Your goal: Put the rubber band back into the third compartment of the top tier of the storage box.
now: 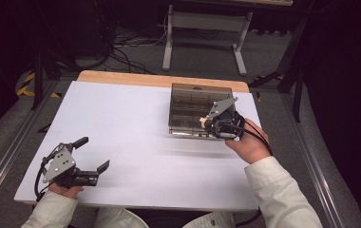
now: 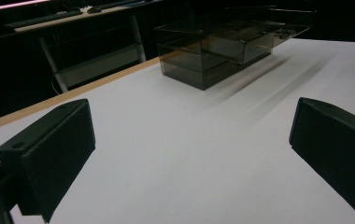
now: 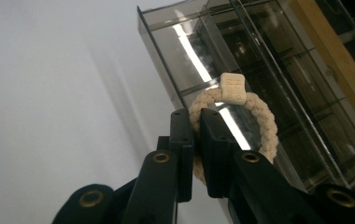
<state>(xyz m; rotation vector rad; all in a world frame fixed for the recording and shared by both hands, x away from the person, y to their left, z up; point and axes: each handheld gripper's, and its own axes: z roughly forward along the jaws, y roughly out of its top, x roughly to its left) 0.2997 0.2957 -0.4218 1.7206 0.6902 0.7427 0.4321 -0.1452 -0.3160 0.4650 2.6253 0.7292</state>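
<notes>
A cream braided rope ring (image 3: 259, 112) with a small square tag is pinched between the jaws of my right gripper (image 3: 195, 122), which is shut on it. The ring hangs over the front of a smoky clear plastic box (image 3: 278, 70) with compartments. From above, my right gripper (image 1: 206, 124) sits over the box's (image 1: 193, 92) front right corner, a bit of the cream ring (image 1: 201, 121) showing at its tip. My left gripper (image 1: 93, 154) rests near the table's front left, jaws wide apart and nothing between them. Its black pads (image 2: 54, 149) frame bare white table.
The white tabletop (image 1: 131, 123) has a wooden strip along its far edge. The clear box (image 2: 222, 46) stands at the back right. Beyond the table are a white desk frame (image 1: 207, 33), cables on the floor and dark surroundings.
</notes>
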